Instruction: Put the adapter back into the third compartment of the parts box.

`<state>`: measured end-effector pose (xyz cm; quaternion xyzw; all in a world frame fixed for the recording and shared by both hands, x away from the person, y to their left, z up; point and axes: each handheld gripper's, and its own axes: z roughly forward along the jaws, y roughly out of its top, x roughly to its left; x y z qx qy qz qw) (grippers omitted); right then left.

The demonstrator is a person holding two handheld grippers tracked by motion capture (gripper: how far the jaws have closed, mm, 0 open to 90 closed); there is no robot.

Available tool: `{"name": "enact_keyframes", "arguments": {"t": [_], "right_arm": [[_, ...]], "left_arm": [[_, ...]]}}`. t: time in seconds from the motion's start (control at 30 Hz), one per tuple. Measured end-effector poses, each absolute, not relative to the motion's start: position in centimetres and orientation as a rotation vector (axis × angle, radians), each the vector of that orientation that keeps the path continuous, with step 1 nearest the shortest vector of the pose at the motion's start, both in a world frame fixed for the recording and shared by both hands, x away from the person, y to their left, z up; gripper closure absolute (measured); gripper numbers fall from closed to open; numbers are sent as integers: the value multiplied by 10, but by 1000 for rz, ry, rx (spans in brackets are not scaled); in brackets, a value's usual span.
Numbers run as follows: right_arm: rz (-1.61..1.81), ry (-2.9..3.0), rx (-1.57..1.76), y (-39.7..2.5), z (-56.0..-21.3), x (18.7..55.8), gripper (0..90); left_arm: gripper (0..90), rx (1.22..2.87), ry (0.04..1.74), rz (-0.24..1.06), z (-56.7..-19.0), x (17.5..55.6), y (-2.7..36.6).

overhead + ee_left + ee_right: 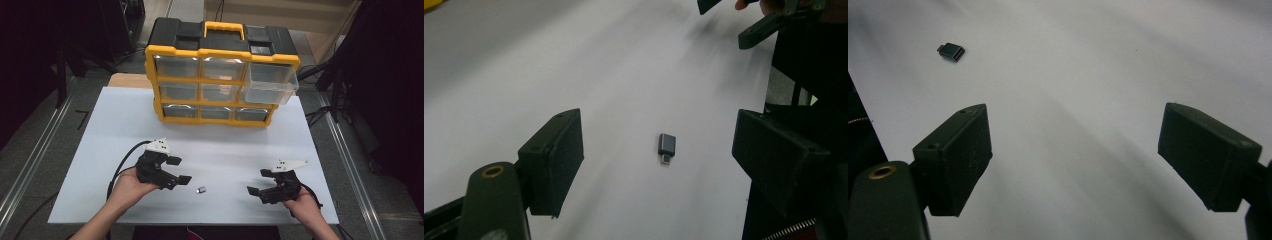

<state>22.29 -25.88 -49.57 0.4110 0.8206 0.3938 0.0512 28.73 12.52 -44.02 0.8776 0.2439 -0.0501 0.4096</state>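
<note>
Surface: white rectangular tabletop [125,130] on a metal-framed bench, with dark floor and black equipment around it; we work from its near edge.
Background: yellow-and-black plastic organiser cabinet [220,75] with clear drawers stands upright at the far middle of the tabletop, its yellow carry handle on top.
Drawer: clear plastic drawer at the top right of the cabinet [270,82] sits pulled out toward us, while the other drawers sit flush.
Task thing: small dark grey rectangular adapter plug with a short metal connector [201,189] lies flat on the tabletop near the front edge, between our two grippers and closer to the left one.
Left gripper: our black two-jaw left gripper [178,170] is held in the left hand [127,185], just to the left of the adapter; its jaws stand wide apart, released, gripping nothing.
Left gripper view: the adapter [666,147] lies ahead on the white surface, in the gap between the two jaws and untouched by either, its connector end toward the camera.
Right gripper: our black two-jaw right gripper [259,181] is held in the right hand [305,205], well to the right of the adapter; its jaws are also spread, holding nothing.
Right gripper view: the adapter [951,51] shows far off at the upper left, outside the jaws.
</note>
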Motion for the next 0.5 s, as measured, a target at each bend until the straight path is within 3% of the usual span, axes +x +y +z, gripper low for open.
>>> {"name": "enact_keyframes", "arguments": {"t": [0.5], "right_arm": [[1192, 2498, 1245, -259, -496, 223, 123]], "left_arm": [[218, 2243, 604, -122, -446, 292, 98]]}}
